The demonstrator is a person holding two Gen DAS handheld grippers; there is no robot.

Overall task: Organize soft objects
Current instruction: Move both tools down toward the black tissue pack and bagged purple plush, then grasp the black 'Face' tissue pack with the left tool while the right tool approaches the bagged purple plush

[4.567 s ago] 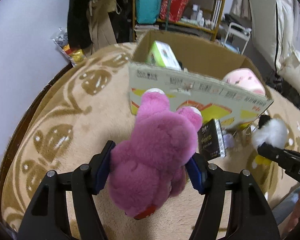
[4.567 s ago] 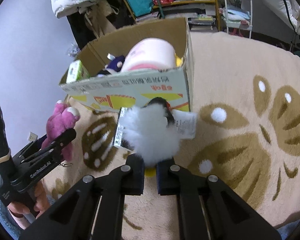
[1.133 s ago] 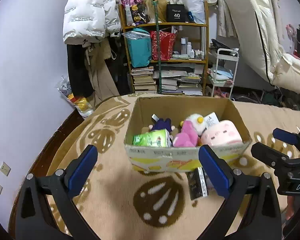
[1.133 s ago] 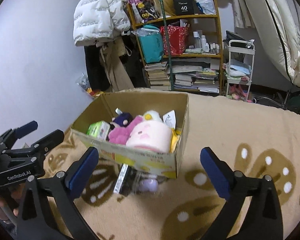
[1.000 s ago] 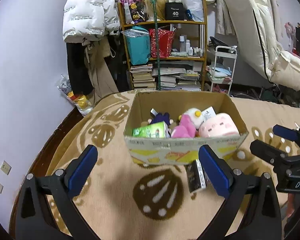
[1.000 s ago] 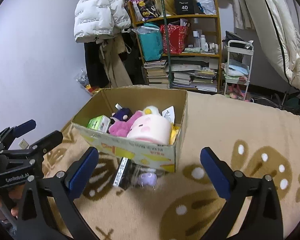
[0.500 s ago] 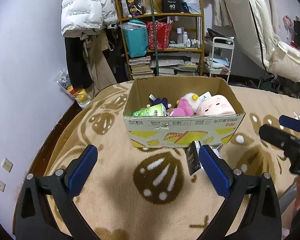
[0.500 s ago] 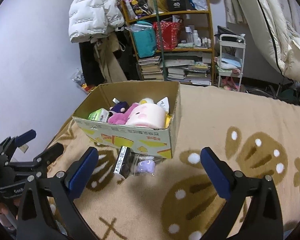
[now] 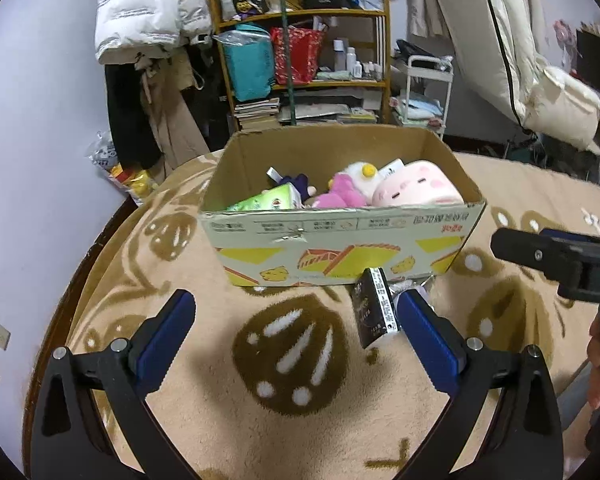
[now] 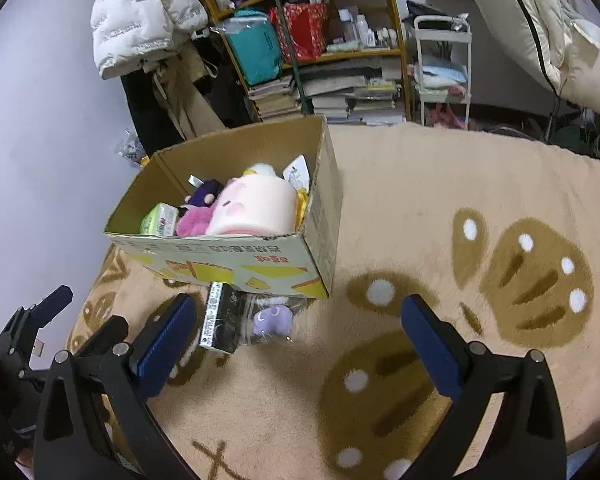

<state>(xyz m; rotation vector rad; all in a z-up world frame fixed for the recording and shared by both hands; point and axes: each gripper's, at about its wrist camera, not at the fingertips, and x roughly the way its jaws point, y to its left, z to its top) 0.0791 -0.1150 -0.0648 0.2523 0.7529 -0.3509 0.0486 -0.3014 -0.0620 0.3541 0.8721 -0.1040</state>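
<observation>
My left gripper (image 9: 296, 336): jaws spread wide, nothing held, low in frame. My right gripper (image 10: 300, 340): likewise wide apart and empty. Cardboard box (image 9: 340, 236), frame centre, on the beige rug (image 9: 204, 328): holds a pink pillow (image 9: 414, 190), pink plush (image 9: 340, 196), green pack (image 9: 268, 202). Black packet (image 9: 374, 314) and purple toy (image 10: 272, 320) lie on the rug against the box front.
</observation>
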